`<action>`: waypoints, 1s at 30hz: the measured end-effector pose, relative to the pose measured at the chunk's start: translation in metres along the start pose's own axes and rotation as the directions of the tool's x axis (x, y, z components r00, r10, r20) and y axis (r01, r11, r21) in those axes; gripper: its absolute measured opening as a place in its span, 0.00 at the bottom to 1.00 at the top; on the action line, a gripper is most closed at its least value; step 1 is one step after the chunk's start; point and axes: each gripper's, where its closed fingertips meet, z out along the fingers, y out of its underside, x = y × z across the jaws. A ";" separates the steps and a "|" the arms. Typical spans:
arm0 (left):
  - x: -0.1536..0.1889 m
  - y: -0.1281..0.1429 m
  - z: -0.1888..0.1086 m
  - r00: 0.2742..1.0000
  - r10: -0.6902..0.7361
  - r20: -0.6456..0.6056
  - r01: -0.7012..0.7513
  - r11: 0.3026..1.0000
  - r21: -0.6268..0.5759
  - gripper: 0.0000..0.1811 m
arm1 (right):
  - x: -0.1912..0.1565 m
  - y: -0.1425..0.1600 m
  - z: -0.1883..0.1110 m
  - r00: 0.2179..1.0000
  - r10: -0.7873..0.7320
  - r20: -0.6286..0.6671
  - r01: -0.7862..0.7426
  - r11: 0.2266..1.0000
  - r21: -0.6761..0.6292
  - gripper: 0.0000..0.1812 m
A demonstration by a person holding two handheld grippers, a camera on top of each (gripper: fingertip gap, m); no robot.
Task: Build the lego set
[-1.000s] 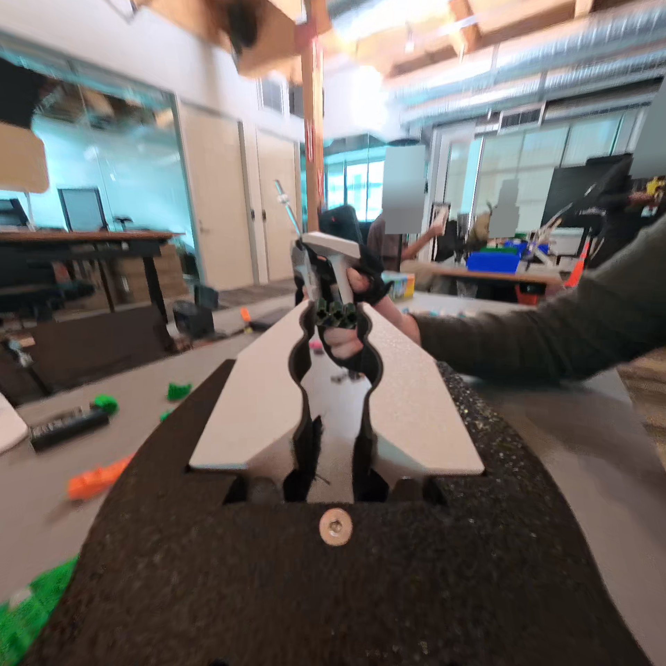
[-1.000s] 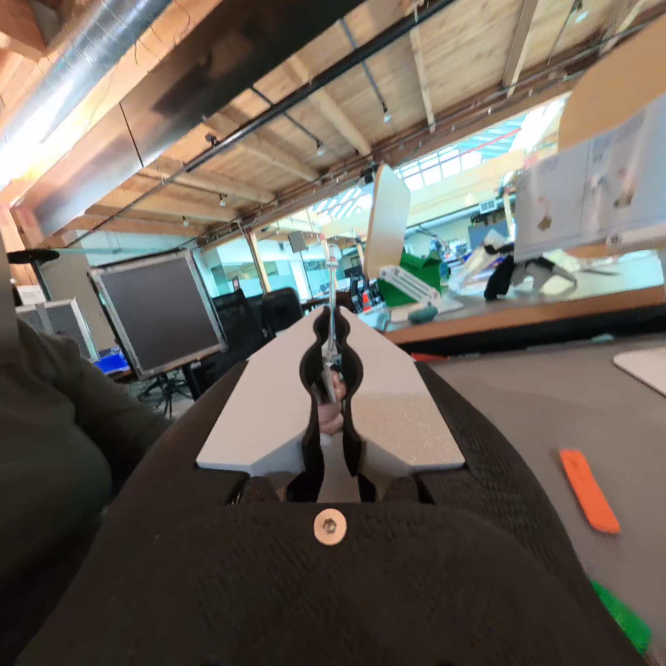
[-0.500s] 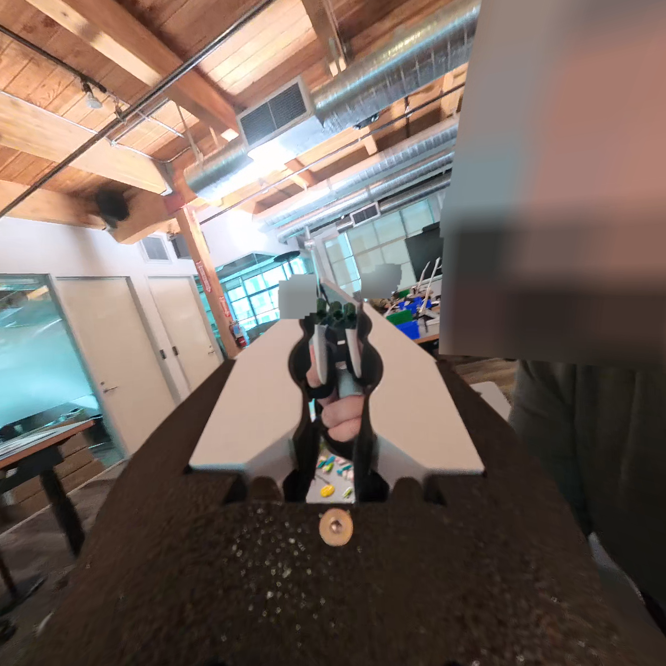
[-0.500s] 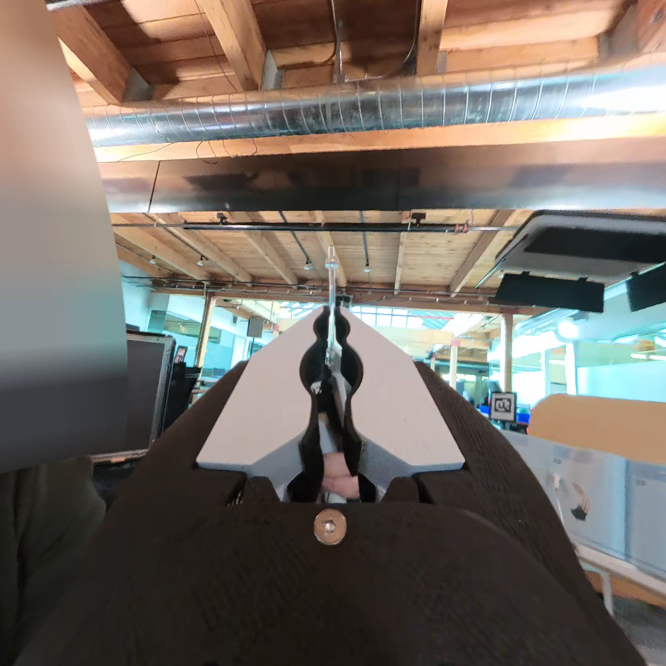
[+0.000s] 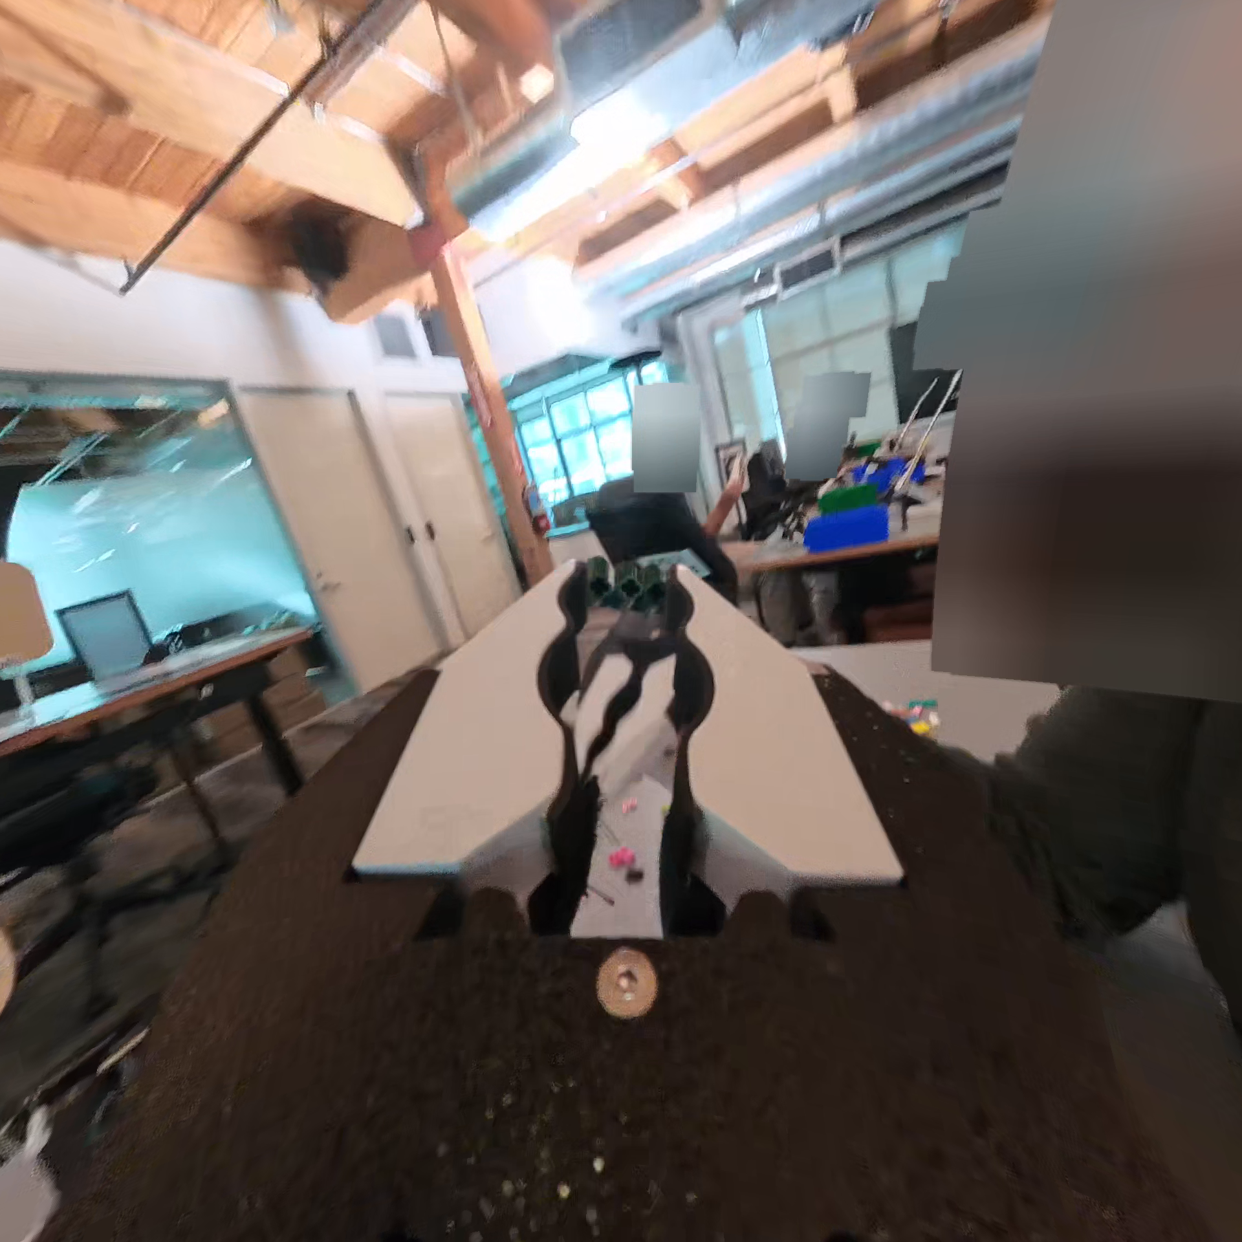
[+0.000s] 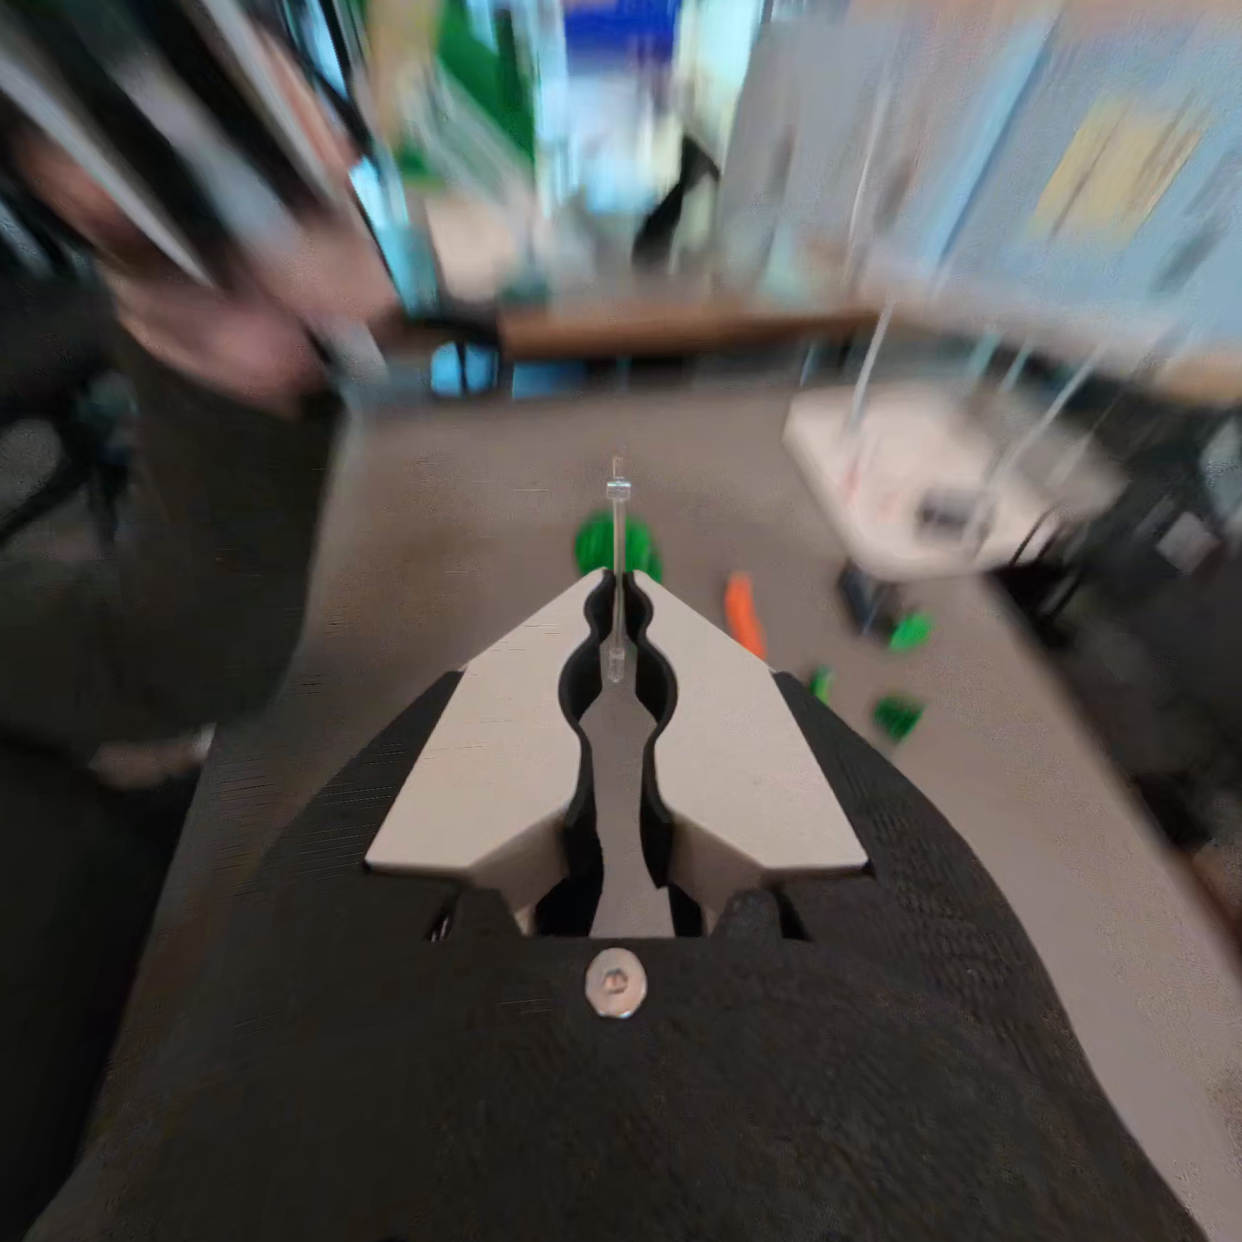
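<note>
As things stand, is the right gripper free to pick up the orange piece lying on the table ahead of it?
Probably not yet. The right gripper is shut on a thin clear rod, so it would have to release that first. The orange piece lies uncovered on the grey table, just right of the tips.

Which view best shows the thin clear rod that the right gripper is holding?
The right wrist view: the clear rod stands sharp, pinched at the tips of the right gripper and sticking out past them. In the left wrist view I cannot make out the rod.
</note>
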 end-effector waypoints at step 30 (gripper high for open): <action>0.095 0.071 -0.040 0.919 0.387 0.081 -0.321 0.850 -0.417 0.12 | -0.148 -0.008 -0.011 0.750 0.270 0.604 -0.365 0.930 0.037 0.03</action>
